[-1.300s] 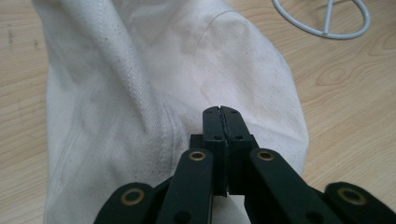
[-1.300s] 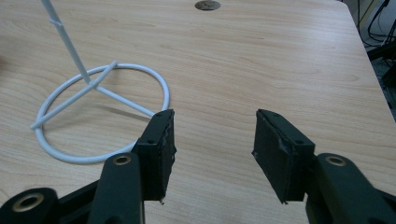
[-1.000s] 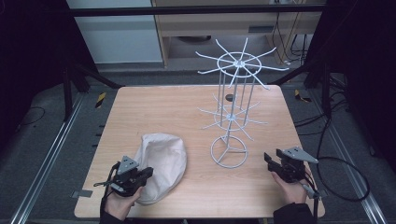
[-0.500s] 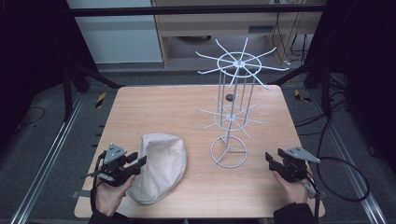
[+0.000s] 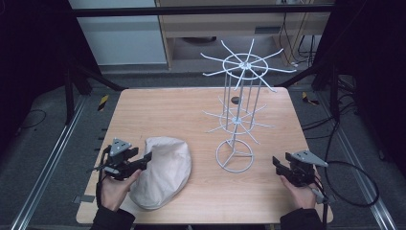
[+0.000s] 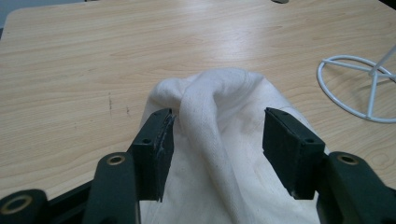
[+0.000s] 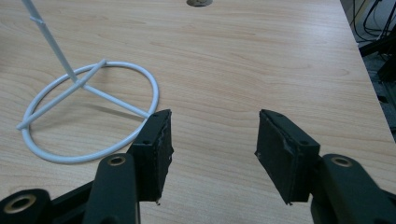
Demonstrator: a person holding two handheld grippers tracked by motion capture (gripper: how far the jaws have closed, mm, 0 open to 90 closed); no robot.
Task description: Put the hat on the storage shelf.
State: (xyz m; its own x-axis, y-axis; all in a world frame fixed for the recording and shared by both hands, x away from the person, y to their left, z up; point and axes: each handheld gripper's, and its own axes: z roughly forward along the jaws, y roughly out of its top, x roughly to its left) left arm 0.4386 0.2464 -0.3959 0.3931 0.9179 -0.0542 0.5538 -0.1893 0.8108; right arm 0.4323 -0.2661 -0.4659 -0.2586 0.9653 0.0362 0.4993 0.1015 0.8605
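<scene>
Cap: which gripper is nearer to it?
Left. The left gripper is at the cap, open jaws astride a fold. The right gripper sits across the table, beyond the rack.

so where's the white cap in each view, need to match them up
High view: the white cap lies on the table near the front left edge, just right of the left gripper.
Left gripper view: it sits low in the centre, a raised fold between the open jaws, which have just been opening.
Right gripper view: the cap is not in this picture.
Shared landmark: the ring base of the wire rack.
</scene>
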